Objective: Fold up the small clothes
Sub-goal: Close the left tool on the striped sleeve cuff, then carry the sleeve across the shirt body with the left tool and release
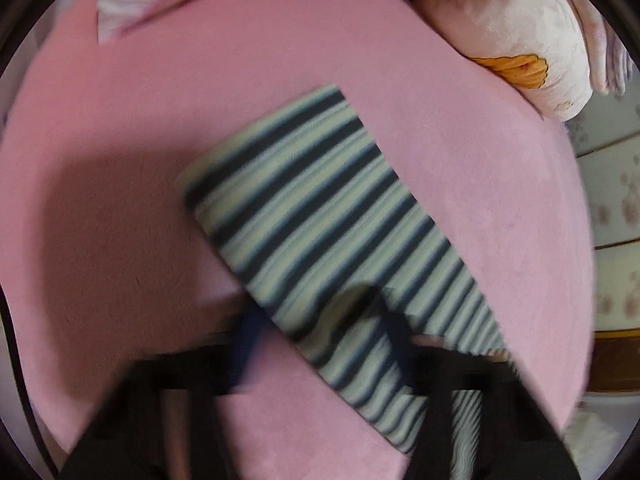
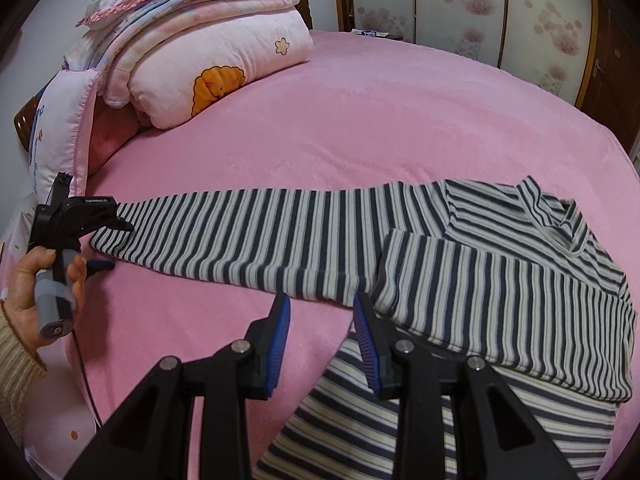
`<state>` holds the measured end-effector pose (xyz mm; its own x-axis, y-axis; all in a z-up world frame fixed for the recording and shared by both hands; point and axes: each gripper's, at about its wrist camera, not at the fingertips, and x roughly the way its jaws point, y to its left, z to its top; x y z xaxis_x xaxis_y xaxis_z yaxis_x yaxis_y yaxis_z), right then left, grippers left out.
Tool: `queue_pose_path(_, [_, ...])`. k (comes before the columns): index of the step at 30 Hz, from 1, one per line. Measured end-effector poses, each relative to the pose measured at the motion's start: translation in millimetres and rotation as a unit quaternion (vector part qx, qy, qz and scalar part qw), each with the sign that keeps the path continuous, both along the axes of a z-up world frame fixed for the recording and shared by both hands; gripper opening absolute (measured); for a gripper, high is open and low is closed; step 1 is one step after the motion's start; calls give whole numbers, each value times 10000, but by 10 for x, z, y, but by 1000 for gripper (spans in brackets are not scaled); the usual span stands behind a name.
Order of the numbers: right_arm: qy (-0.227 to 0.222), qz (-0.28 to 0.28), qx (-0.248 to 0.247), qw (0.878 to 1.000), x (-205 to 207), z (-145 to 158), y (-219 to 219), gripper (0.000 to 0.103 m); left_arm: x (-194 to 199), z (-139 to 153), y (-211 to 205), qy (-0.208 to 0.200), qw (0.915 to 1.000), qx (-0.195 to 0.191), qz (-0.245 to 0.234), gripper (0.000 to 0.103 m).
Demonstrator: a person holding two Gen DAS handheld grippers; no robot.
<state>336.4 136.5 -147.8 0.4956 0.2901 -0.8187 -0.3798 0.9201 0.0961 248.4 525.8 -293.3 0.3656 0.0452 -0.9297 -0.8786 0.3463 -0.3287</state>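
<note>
In the left wrist view, which is blurred, a navy-and-cream striped knit sleeve (image 1: 320, 232) is seen lying flat on the pink plush bed cover (image 1: 120, 200), its long axis running diagonally away from the camera. The left claw (image 1: 316, 320) is set at the near end of that sleeve. One dark finger lies over the striped cloth and the blue-padded one beside the sleeve's edge; the jaws appear to be narrowed around the cuff, though a firm pinch cannot be confirmed through the blur.

In the right wrist view, the whole striped long-sleeved top (image 2: 500, 280) is spread on the bed cover, its collar on the far side of the body from the sleeve. The sleeve is stretched straight out from the body toward the left claw (image 2: 110, 246), whose tips meet the cuff. The hand (image 2: 44, 292) gripping that tool is seen below the cuff. The right claw (image 2: 322, 330) is held partly open and empty, just short of the armpit where sleeve meets body. The sleeve's fold toward the body is judged to depend on the left claw, which is nearer the cuff.
</note>
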Motion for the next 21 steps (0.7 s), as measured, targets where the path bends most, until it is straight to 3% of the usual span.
queue_pose_path(1, [4, -7, -4, 10000, -5, -8, -20, 33, 16, -4, -26, 3, 9999, 87, -57, 7])
queue_pose_path(2, [4, -15, -13, 10000, -10, -14, -40, 33, 24, 12, -47, -23, 9999, 134, -58, 4])
queue_pose_path(7, [-35, -99, -55, 9999, -38, -23, -235, 33, 108, 371, -312, -365, 9958, 777, -321, 2])
queue_pose_path(10, [-96, -178, -85, 9998, -73, 3, -402, 33, 212, 762, -619, -801, 9875, 1173, -682, 2])
queue_pose_path(14, [-321, -324, -231, 9987, -157, 86, -712, 33, 422, 1316, -1253, -1450, 9682, 1411, -1474, 2])
queue_pose_path(21, [-591, -856, -365, 9939, -242, 237, -1419, 33, 896, 1978, -2778, -2386, 9229, 1061, -2830, 2])
